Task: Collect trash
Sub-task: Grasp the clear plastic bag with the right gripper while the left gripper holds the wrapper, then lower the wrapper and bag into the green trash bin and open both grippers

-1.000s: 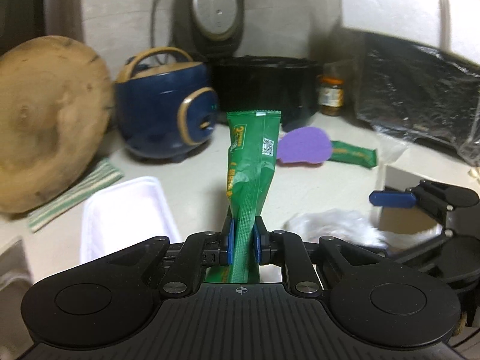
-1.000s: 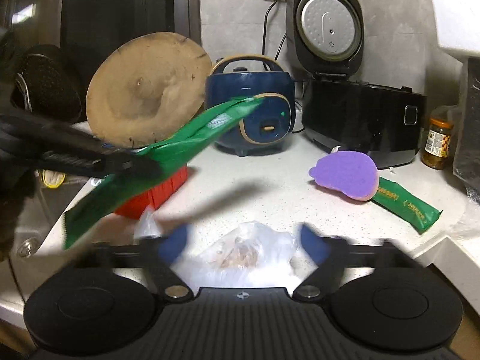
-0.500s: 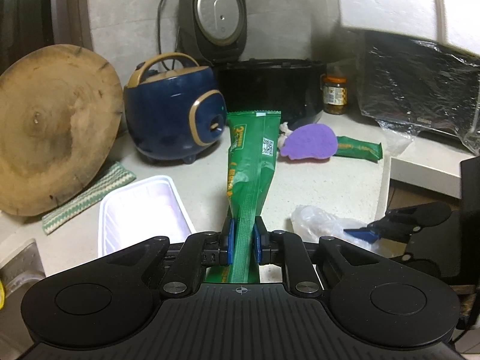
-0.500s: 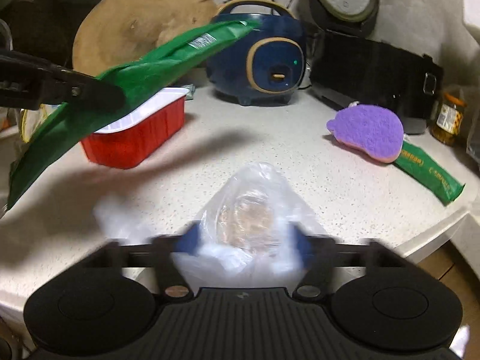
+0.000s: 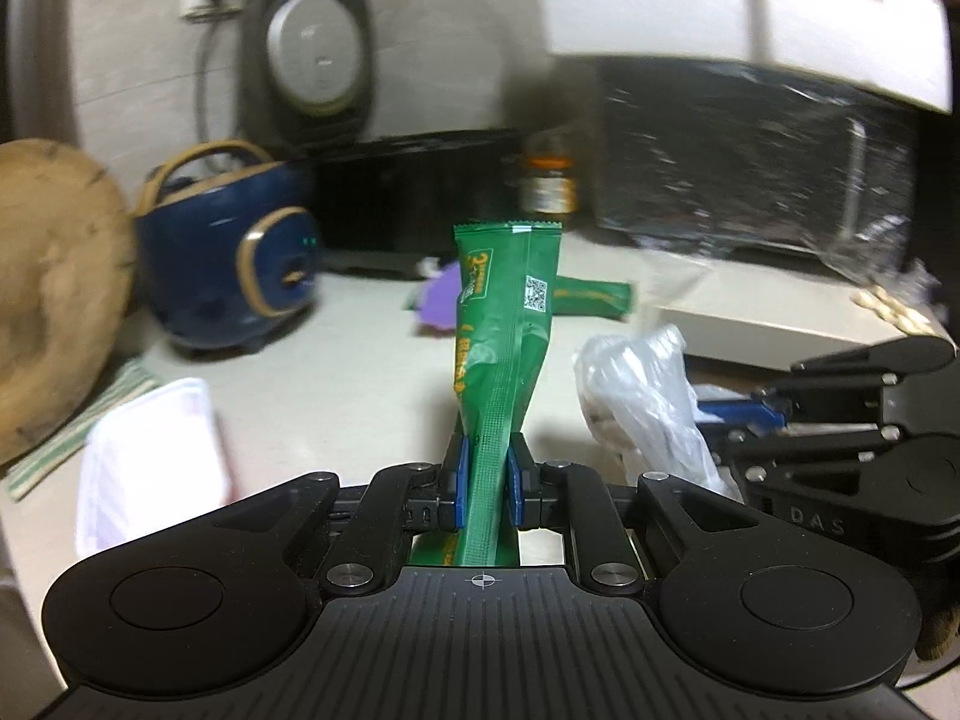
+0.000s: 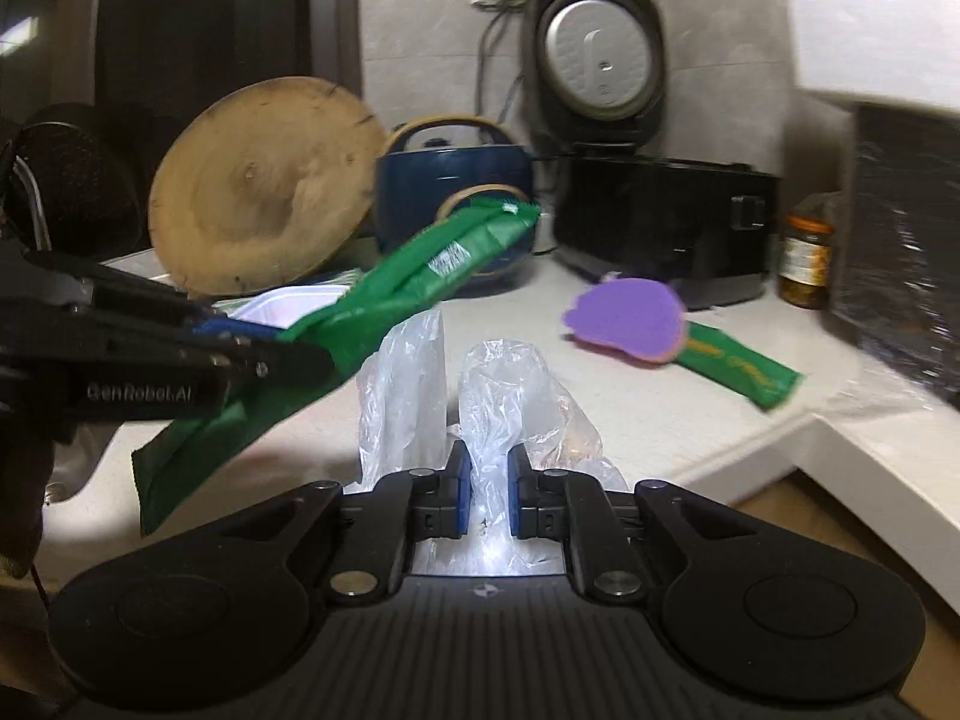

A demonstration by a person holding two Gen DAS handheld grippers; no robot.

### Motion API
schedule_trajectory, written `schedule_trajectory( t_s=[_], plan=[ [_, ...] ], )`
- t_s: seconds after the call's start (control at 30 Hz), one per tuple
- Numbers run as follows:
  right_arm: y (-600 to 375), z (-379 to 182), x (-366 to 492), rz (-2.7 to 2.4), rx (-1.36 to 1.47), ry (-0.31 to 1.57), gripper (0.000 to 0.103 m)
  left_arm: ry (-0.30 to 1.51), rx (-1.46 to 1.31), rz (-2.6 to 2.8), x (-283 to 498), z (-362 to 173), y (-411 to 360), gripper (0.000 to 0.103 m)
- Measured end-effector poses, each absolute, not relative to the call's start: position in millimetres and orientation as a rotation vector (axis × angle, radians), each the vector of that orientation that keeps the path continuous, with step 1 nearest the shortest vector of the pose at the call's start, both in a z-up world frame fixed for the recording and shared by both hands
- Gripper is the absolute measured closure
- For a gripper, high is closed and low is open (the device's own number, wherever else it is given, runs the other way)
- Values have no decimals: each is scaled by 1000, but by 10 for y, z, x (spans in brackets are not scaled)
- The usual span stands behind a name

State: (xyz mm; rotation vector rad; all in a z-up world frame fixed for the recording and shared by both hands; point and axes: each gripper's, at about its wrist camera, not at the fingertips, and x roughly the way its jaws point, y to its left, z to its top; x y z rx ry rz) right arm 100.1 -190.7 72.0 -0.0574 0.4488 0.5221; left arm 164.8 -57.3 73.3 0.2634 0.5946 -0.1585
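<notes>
My left gripper (image 5: 485, 483) is shut on a long green snack wrapper (image 5: 504, 324), which sticks up and forward between the blue pads. The same green wrapper (image 6: 414, 288) crosses the right wrist view, held by the left gripper (image 6: 252, 354) at the left. My right gripper (image 6: 485, 483) is shut on a crumpled clear plastic bag (image 6: 510, 396), lifted off the counter. That clear plastic bag (image 5: 642, 402) shows at the right of the left wrist view, with the right gripper (image 5: 738, 414) behind it. Another green wrapper (image 6: 735, 369) lies on the counter, partly under a purple sponge (image 6: 627, 321).
A red tub with a white inside (image 5: 150, 456) stands at the left, next to a striped cloth (image 5: 78, 432). Behind it are a round wooden board (image 6: 258, 198), a blue cooker (image 6: 456, 180), a black open-lidded cooker (image 6: 660, 222) and a jar (image 6: 804, 261). The counter edge (image 6: 840, 462) drops off at the right.
My right gripper closed on the clear plastic bag and raised it from the counter. The left gripper swung to the right with the green wrapper still in it.
</notes>
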Motion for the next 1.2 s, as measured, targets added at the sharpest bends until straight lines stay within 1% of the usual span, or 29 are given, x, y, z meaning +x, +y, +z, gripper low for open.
schedule_trajectory(
  t_s=[0.47,0.8,0.93,1.2],
  plan=[
    [-2775,436,641,331,16,472,92,665,343,-354,1543,260,-1431,86],
    [-3221,89,581,235,77,532,91,749,335,-446,1681,-152,-1752,86],
    [-3362,-111,615,210,118,568,91,817,260,-491,1828,-498,-1821,86],
    [-3719,-535,710,163,228,678,92,1064,116,-502,2110,-1555,-1799,87]
  ],
)
